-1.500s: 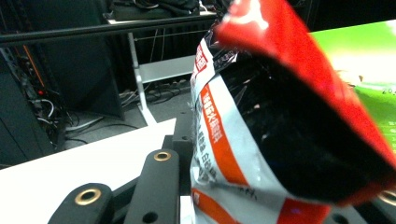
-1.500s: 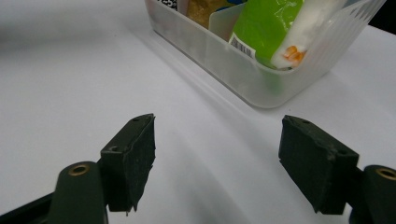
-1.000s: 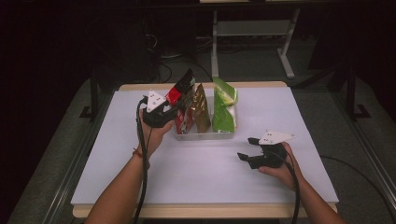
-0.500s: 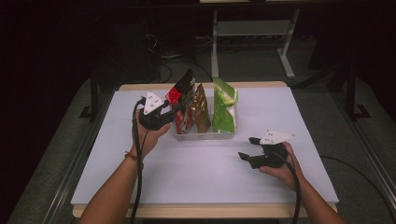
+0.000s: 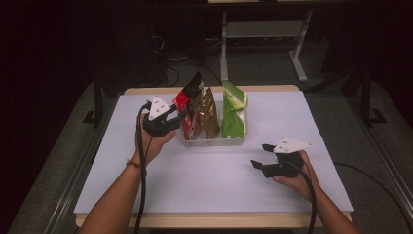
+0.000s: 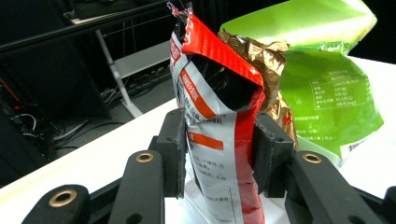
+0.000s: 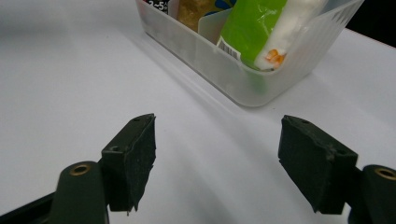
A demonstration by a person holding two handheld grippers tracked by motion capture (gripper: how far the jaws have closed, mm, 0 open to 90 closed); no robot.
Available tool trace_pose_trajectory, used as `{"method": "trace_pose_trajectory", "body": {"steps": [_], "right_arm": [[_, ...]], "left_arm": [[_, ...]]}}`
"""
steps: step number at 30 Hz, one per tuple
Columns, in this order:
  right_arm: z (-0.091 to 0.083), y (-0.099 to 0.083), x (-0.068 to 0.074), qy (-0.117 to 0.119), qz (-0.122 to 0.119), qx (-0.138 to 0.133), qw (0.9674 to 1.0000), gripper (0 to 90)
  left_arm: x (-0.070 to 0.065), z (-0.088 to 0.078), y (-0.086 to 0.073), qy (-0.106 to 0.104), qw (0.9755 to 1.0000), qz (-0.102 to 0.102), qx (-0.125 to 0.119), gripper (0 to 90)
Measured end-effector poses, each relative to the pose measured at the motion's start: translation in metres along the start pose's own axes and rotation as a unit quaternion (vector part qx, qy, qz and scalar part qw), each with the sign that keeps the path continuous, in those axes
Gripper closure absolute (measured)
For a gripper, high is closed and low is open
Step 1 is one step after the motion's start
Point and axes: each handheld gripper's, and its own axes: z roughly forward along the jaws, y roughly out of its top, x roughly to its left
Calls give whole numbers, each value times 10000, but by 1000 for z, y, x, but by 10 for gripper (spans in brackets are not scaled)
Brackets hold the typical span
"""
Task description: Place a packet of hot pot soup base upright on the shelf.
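A: Nearest the viewer, what does the high view show?

B: Two forearms entering from the bottom edge. The right gripper point(image 5: 261, 156) rests low over the white table point(image 5: 204, 170), well apart from the tub point(image 5: 214, 141). Its jaws stand wide apart with nothing between them; in the right gripper view the gripper point(image 7: 217, 158) frames bare table, with the tub point(image 7: 224, 70) beyond.

A: And the left gripper?

B: The left gripper point(image 5: 171, 119) sits at the tub's left end. Its jaws are clamped on the red bag point(image 5: 191, 100). In the left gripper view the gripper point(image 6: 217, 154) has its two pads pressed against the sides of the red bag point(image 6: 219, 140), which stands upright, its top flaring open above the pads.

A: What lies farther on?

B: Just behind the red bag stands a gold bag point(image 6: 266, 60), crumpled at the top, and past that a green bag point(image 6: 327, 88). From above, the three stand in a row in the tub: red at left, gold bag point(image 5: 209, 112) in the middle, green bag point(image 5: 233, 114) at right, leaning slightly.

A: And beyond the table?

B: A dark floor with cables point(image 5: 170, 63) and a white stand point(image 5: 263, 34).
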Motion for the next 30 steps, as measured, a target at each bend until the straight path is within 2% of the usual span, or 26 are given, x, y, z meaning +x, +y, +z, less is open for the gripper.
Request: {"method": "trace_pose_trajectory", "body": {"steps": [11, 18, 27, 30], "right_arm": [[-1, 2, 2, -45, -56, 16, 10000, 269], [-2, 4, 3, -171, -179, 79, 9997, 271], [-4, 11, 8, -473, -512, 266, 9972, 272], [-5, 14, 10, -558, -623, 340, 9959, 272]], "left_arm": [[2, -6, -2, -118, 9999, 50, 49, 584], [3, -13, -4, -232, 9994, 207, 135, 562], [6, -25, -9, -402, 9980, 435, 226, 492], [7, -28, -12, -396, 9975, 522, 278, 469]]}}
